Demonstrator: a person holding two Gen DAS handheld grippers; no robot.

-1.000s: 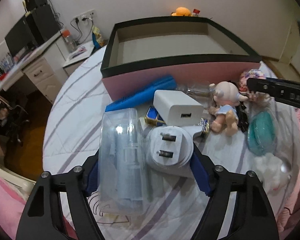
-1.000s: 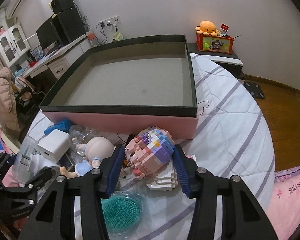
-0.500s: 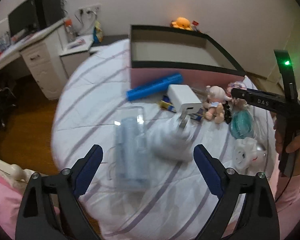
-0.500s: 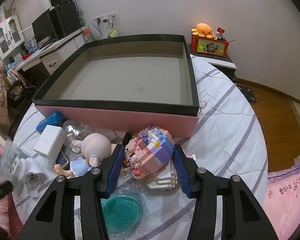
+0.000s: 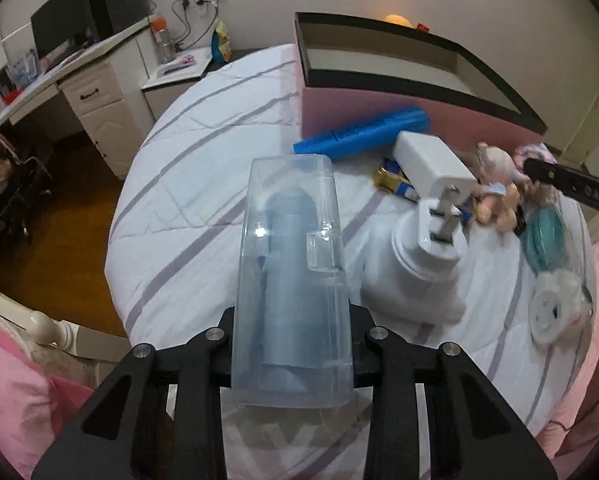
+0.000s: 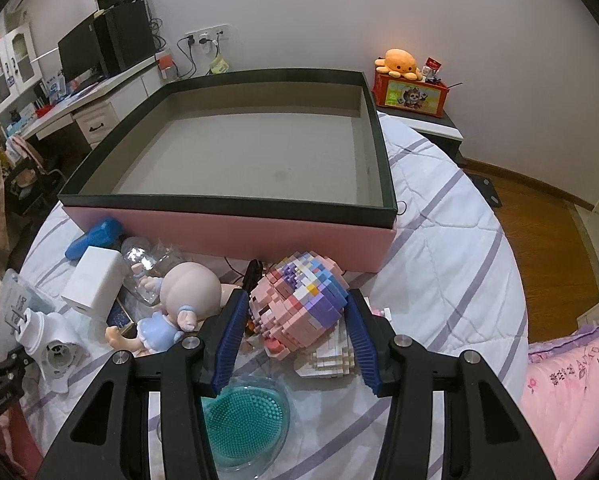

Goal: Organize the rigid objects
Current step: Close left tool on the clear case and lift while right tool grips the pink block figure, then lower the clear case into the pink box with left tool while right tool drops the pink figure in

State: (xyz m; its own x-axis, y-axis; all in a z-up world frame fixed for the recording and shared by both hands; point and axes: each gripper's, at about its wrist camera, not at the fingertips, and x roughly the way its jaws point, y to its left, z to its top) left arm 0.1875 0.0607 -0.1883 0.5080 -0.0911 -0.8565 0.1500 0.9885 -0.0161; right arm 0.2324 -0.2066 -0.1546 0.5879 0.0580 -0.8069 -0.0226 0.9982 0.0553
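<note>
Left wrist view: the clear plastic case [image 5: 291, 280] lies on the striped bed [image 5: 203, 184] with the left gripper [image 5: 293, 344] jaws just closed against its sides. Just beside it sits the round white plug adapter [image 5: 419, 272], then the white charger [image 5: 431, 162] and blue tube [image 5: 359, 134] by the pink box [image 6: 235, 236]. The right gripper [image 6: 295, 336] jaws clamp the brick figure [image 6: 299, 296], doll [image 6: 179, 300] and teal brush [image 6: 243, 420] crowding close.

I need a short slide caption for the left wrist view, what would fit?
Left gripper closed on a clear plastic case, with a white plug adapter lying beside it on the striped bedcover.
</note>
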